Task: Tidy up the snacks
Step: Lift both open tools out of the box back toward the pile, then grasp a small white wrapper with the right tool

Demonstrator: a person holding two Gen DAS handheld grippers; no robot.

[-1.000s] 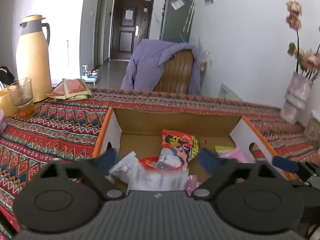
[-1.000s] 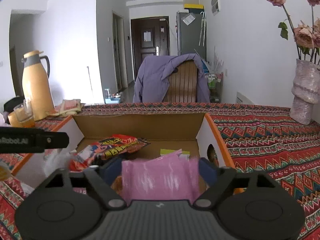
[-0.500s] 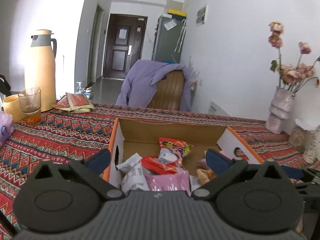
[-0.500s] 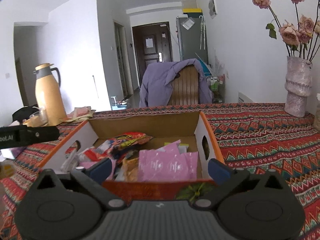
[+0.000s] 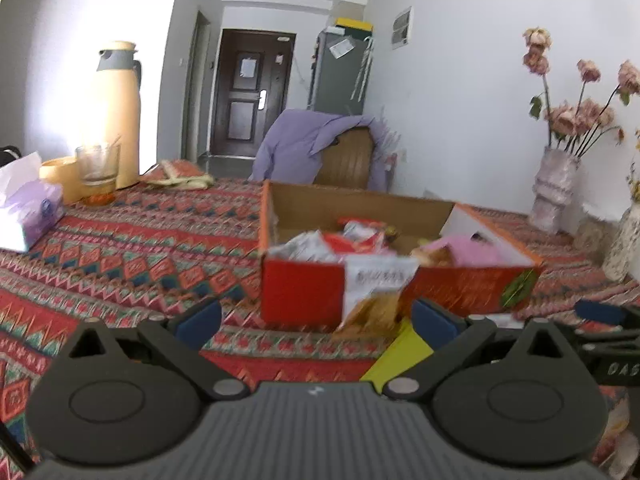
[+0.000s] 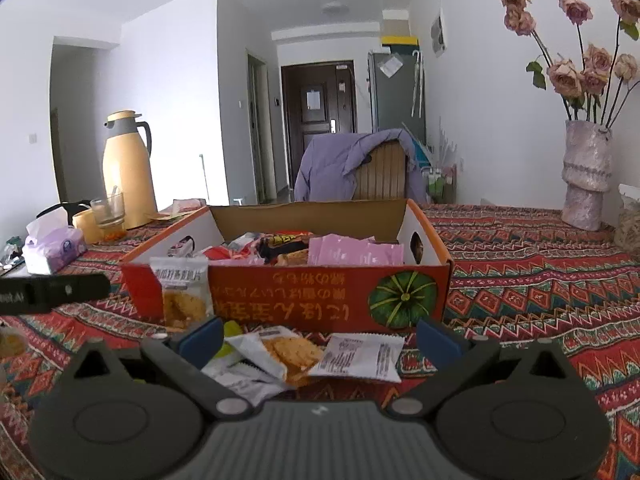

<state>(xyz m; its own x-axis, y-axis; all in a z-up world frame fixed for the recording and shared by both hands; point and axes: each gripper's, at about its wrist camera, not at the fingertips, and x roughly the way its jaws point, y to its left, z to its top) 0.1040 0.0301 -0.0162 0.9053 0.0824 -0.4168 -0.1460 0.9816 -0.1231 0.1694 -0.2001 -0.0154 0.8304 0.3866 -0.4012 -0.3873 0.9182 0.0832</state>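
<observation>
Patterned red woven cloth (image 6: 540, 276) covered the table, and on it stood the orange cardboard box (image 6: 320, 296), already holding pink and red packets. Against the box's near wall leaned a clear cracker packet (image 6: 184, 300); just before that wall lay a white cracker packet (image 6: 276, 354) and a flat white sachet (image 6: 362, 356). Both the left gripper (image 5: 316, 320) and right gripper (image 6: 320, 338) stood with tongs apart, empty. Such packets looked light, crinkly, slippery, their crackers breakable; a sealed edge seemed the safest hold.
</observation>
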